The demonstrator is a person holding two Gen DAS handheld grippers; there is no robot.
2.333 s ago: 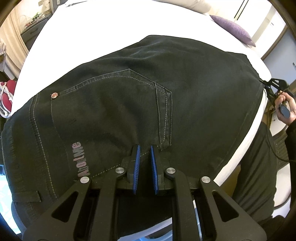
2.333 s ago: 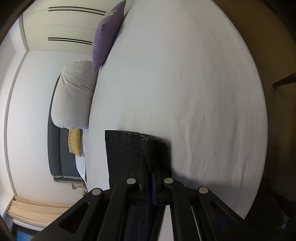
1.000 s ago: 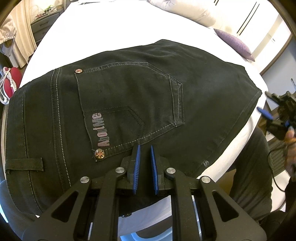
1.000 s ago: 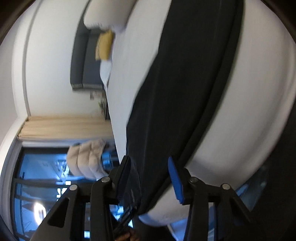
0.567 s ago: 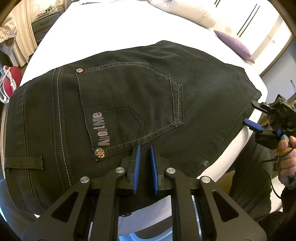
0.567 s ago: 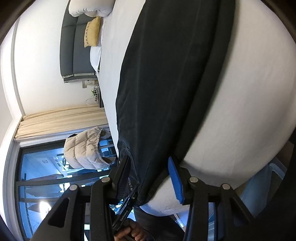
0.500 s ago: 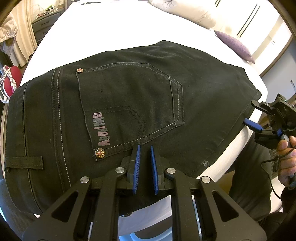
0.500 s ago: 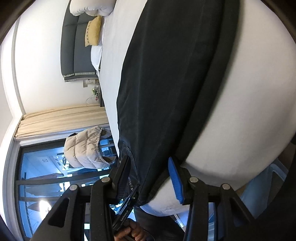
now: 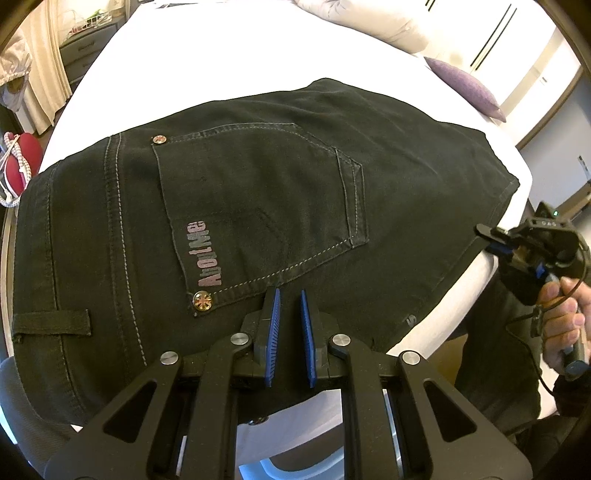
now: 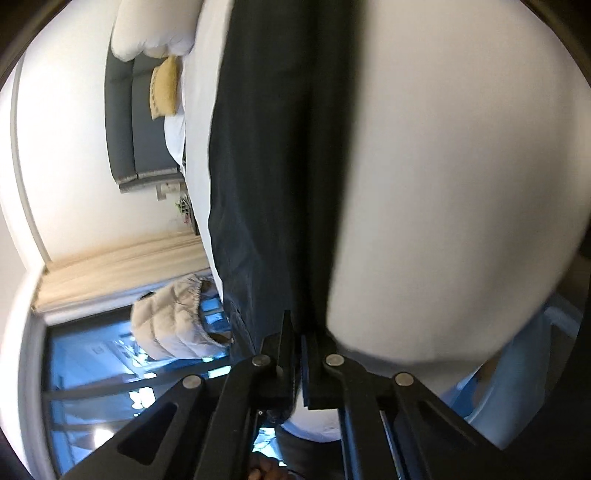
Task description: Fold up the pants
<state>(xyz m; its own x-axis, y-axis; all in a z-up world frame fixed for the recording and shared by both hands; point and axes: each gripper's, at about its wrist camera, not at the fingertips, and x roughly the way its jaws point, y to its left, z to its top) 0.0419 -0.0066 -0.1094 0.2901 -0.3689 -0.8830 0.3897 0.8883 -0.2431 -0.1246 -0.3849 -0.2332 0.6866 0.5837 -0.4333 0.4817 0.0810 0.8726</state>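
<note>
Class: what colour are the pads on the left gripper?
Blue pads; left wrist view shows them best.

1. A wide bed with a smooth white sheet (image 9: 229,55) fills the room's middle.
2. A plump white pillow (image 9: 354,18) and a purple cushion (image 9: 465,86) lie at its far end.
3. White wardrobe doors with thin dark lines (image 9: 491,48) stand behind them.
4. Beige curtains (image 9: 40,70) hang at the left, beside a grey drawer unit (image 9: 79,55).
5. A grey padded headboard (image 10: 127,122) carries a yellow cushion (image 10: 164,88).
6. A dark-framed window (image 10: 96,369) glows blue.
</note>
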